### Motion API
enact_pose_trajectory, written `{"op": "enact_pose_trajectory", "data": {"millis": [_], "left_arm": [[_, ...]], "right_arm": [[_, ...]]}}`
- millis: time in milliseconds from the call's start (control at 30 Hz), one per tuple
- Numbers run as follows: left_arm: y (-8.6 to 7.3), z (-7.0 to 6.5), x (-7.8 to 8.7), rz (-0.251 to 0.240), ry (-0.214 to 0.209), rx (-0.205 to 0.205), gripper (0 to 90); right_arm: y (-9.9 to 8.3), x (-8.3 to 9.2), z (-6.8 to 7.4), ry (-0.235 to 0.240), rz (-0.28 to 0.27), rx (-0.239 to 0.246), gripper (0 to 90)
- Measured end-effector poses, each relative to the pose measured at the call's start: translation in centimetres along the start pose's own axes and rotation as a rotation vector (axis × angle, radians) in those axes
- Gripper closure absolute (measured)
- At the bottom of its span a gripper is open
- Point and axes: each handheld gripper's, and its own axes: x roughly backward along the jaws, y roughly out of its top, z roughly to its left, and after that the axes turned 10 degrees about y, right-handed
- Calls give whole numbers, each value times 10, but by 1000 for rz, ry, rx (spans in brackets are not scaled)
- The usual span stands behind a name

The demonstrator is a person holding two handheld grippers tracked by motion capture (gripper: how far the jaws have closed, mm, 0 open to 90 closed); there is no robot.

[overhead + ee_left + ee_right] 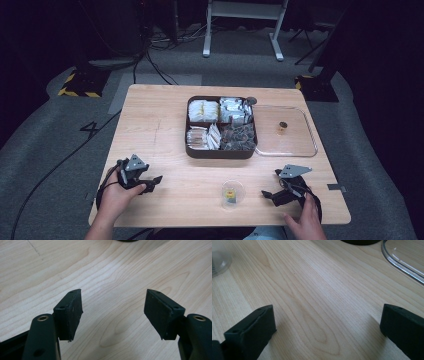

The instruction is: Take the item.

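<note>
Left gripper (156,179) sits low at the near-left part of the surface (160,115), held by the left hand (117,192). Its fingers (71,312) are spread apart with nothing between them, just bare wood grain under them in the left gripper view; released. It points toward the middle of the near edge, roughly at the cup.

The small clear cup (233,193) stands upright near the middle of the near edge, between both grippers and apart from each. Something small and yellow-dark lies inside, too small to tell what. Being round, it has no real long axis in plan; its axis runs straight up, mouth facing up.

The dark four-compartment tray (189,145) sits around the centre of the surface, packets in all compartments, long sides about parallel to the far edge. The clear lid (314,142) lies flat just right of it, touching or nearly so, with a small brown object on it.

Right gripper (265,194) rests at the near-right, right hand (305,225) behind it, fingers (253,331) wide apart and empty, pointing left toward the cup.

Judged step: both grippers parked or approaching, nothing grasped yet. The next move likely calls for one gripper to close in level on the cup wall, squeezing gently as thin plastic may flex or tip.
</note>
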Motion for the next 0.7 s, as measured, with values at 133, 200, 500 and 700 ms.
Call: {"op": "enact_pose_trajectory", "data": {"millis": [133,200,500,700], "left_arm": [[-4,-1,-5,22,-2,2,317],[-4,-2,-7,46,6,-13,309],[-14,-2,-16,22,35,-54,187],[-15,-2,-20,4,41,-34,142]], "right_arm": [[0,0,0,0,0,-1,2],[0,0,1,-4,-1,-5,2],[-1,0,5,-32,-5,-30,2],[-1,0,5,-33,-5,-31,2]]}}
